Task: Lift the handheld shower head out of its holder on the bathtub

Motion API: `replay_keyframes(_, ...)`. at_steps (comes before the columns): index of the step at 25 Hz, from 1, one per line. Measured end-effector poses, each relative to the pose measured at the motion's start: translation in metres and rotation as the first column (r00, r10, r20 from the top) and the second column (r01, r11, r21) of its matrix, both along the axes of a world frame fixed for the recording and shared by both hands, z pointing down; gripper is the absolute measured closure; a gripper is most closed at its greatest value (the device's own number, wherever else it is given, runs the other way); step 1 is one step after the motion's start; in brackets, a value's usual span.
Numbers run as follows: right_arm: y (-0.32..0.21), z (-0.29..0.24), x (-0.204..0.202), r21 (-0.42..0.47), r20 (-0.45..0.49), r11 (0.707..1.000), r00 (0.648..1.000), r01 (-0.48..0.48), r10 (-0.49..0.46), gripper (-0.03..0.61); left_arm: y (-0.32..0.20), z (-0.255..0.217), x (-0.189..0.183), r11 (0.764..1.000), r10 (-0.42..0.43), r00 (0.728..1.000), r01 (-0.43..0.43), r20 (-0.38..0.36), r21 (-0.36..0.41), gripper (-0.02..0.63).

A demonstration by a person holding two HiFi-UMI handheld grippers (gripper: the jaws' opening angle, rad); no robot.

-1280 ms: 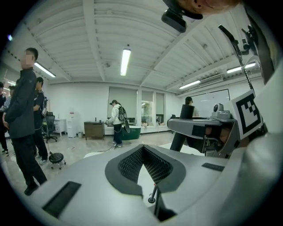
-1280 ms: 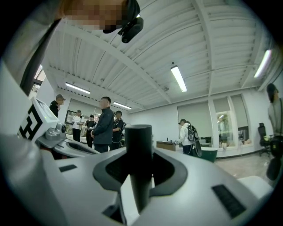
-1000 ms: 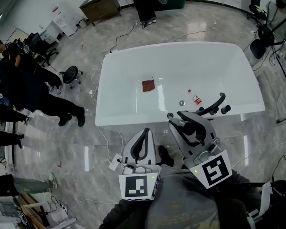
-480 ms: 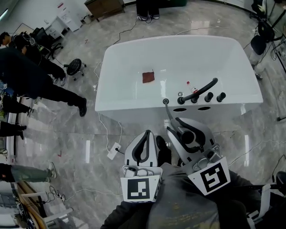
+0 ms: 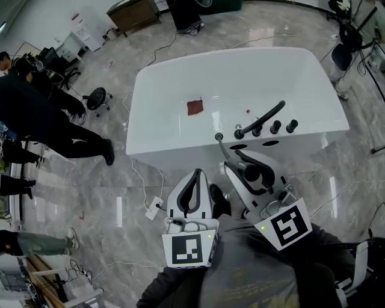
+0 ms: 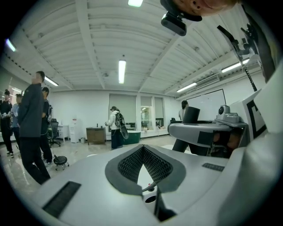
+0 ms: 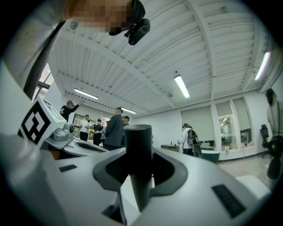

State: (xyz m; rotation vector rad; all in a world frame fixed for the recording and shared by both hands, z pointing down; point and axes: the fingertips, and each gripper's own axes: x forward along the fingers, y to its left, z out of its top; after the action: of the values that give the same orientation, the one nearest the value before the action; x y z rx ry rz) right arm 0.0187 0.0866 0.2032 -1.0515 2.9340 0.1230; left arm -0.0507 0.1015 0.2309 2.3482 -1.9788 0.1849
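Note:
A white bathtub (image 5: 150, 120) fills the middle of the head view, with a black spout (image 5: 260, 119) and two black knobs (image 5: 275, 127) on its near rim. My right gripper (image 5: 239, 161) is shut on the black cylindrical shower head (image 5: 251, 174), just in front of the tub. A thin hose (image 5: 224, 148) runs from it to a black fitting (image 5: 218, 136) on the rim. In the right gripper view the shower head (image 7: 138, 163) stands upright between the jaws of the right gripper (image 7: 138, 155). My left gripper (image 5: 195, 175) (image 6: 142, 150) is beside it, shut and holding nothing.
A red-brown cloth (image 5: 195, 107) and a small red item (image 5: 247, 112) lie in the tub. On the floor are a power strip (image 5: 153, 209) with cables and a black stool (image 5: 96, 98). People (image 5: 42, 114) stand at the left, and a wooden cabinet (image 5: 133, 12) at the back.
Both grippers have drawn back from the tub's near rim, the right one keeping the shower head. The hose now shows stretched between rim and gripper.

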Motion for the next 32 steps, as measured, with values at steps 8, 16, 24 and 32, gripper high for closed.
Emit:
replay_keyframes(8, -0.013, -0.005, 0.009, -0.001, 0.013, 1.0, 1.0, -0.009, 0.009, 0.463, -0.01, -0.012, 0.018, 0.998, 0.043, 0.997, -0.045, 0.057, 0.035, 0.611)
replay_keyframes(16, -0.018, -0.007, 0.001, 0.001, 0.007, 1.0, 1.0, 0.02, -0.02, 0.463, -0.017, -0.014, 0.016, 0.999, 0.04, 0.997, -0.042, 0.063, 0.026, 0.611)
replay_keyframes(24, -0.022, -0.006, -0.004, -0.011, 0.002, 1.0, 1.0, 0.025, -0.025, 0.463, -0.02, -0.013, 0.01, 0.999, 0.034, 0.998, -0.035, 0.058, 0.005, 0.611)
replay_keyframes(32, -0.026, -0.008, -0.001, -0.008, 0.007, 1.0, 1.0, 0.027, -0.027, 0.463, -0.022, -0.011, 0.013, 1.0, 0.031, 0.998, -0.031, 0.051, 0.001, 0.611)
